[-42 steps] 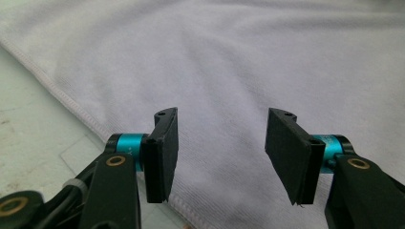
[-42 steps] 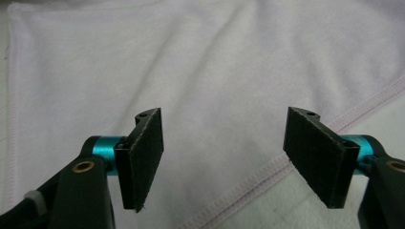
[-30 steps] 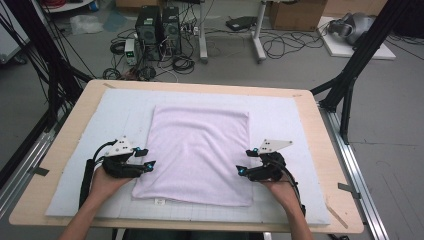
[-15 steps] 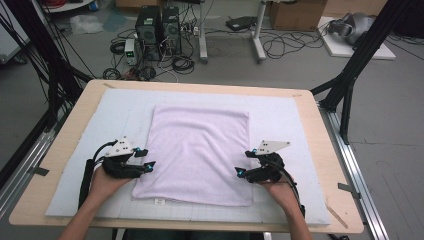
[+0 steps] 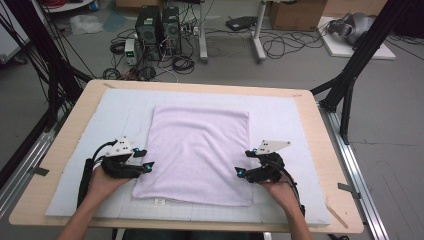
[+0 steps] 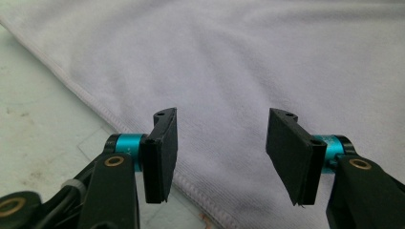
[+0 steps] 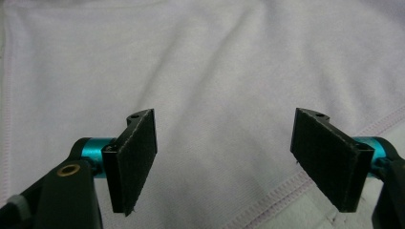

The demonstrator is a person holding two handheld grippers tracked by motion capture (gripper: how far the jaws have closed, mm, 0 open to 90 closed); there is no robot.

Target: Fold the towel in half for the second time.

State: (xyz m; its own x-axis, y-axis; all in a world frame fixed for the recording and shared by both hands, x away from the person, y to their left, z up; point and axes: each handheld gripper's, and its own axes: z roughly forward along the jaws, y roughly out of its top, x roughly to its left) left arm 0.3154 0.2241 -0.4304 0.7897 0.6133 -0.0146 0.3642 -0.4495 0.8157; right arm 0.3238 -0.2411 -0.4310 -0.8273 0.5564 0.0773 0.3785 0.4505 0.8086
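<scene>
Both tongs, left (image 5: 148, 159) and right (image 5: 242, 164), gape wide over the towel (image 5: 197, 150) side hems; next, likely lower and pinch each edge.

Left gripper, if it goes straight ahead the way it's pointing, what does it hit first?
Probably the towel: the open left gripper points across its hemmed edge, with only cloth ahead. Height above it is unclear.

We count one pale pink cloth (image 5: 197, 152), one white mat (image 5: 290, 125), one tabletop (image 5: 327, 165), and two tools: left tool (image 5: 145, 159), right tool (image 5: 243, 162).
</scene>
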